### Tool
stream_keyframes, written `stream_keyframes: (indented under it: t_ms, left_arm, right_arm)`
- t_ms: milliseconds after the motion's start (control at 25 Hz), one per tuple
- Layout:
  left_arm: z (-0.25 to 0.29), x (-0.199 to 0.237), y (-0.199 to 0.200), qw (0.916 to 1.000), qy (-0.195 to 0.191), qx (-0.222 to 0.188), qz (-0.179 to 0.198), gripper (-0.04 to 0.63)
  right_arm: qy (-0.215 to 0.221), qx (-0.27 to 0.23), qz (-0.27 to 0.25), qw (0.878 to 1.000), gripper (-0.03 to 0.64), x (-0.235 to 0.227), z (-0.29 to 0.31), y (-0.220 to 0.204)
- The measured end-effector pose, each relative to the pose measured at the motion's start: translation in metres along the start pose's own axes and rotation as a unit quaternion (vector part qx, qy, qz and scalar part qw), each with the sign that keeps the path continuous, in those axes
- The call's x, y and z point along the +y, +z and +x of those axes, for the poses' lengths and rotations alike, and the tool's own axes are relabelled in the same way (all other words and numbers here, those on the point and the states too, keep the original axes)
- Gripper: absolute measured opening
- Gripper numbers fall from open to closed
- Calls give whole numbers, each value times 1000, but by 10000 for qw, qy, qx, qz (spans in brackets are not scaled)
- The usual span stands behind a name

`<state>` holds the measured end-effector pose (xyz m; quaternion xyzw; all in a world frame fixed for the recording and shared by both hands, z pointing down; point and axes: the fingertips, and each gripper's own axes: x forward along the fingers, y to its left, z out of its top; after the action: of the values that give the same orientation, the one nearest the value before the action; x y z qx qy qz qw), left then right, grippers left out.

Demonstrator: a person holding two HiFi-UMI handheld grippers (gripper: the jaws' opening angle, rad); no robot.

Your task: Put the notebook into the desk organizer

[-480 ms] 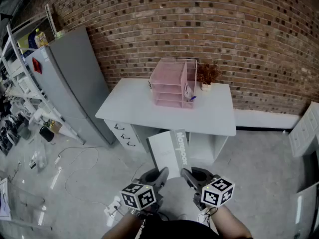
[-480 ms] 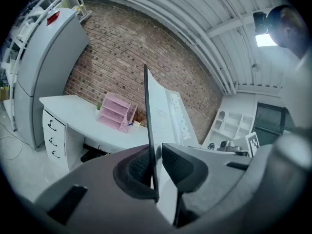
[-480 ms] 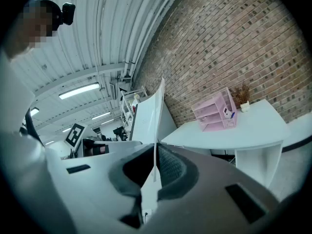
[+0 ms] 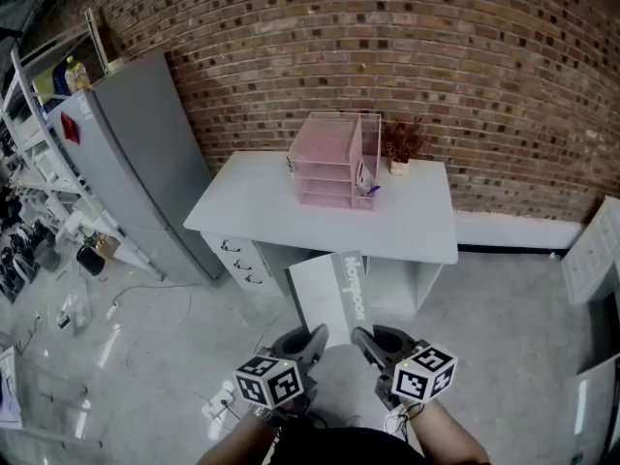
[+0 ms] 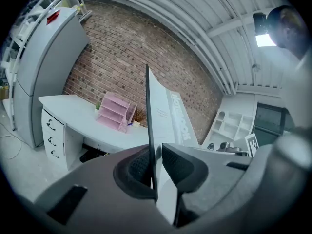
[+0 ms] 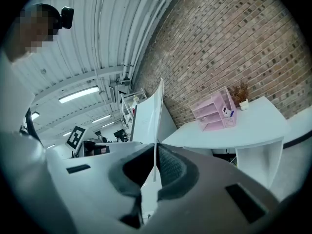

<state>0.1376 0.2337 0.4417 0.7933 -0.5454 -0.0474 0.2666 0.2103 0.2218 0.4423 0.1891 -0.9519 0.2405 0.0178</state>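
Note:
A white notebook (image 4: 330,296) with a grey printed spine is held flat between both grippers, out in front of the desk. My left gripper (image 4: 315,336) is shut on its near left corner, and the notebook's edge (image 5: 149,126) runs up between the jaws. My right gripper (image 4: 360,337) is shut on the near right corner, the notebook's cover (image 6: 147,116) rising from between its pads. The pink desk organizer (image 4: 334,162) stands at the back of the white desk (image 4: 262,206), well beyond the notebook. The pink organizer (image 5: 115,112) shows small in the left gripper view, and the pink organizer (image 6: 215,110) also in the right gripper view.
A small potted plant (image 4: 404,144) stands right of the organizer against the brick wall. A grey cabinet (image 4: 136,158) flanks the desk's left side. Shelving (image 4: 39,163) and cables lie on the floor at left. A white unit (image 4: 593,250) sits at far right.

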Motion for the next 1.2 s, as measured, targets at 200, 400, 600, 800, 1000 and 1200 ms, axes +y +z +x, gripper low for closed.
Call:
stream_keyframes:
  t_ms: [200,400,600,800,1000,1200]
  left_arm:
    - [1,-2,2,10000,18,-2,-13,41]
    - [-1,1,4,10000,38,3,0,41]
    - [4,10,7,10000,20,18,-43,41]
    - [16,28,10,9999,-61,58,-120,41]
    - [31,59,21,9996,-179,123,-186,41]
    - [55,101,42,9989,-336,245,-222,41]
  right_arm:
    - [45,-1,39,10000,12,-2,0,2]
    - [83,-17,91,9999,12,-2,4,2]
    - [58,-3,141,9999,12,-7,13,3]
    - [-42,35,195,9998,12,-19,29,3]
    - [-184,81,230,9995,12,-34,61,7]
    - [-358,82,294,9989,12,-54,105,18]
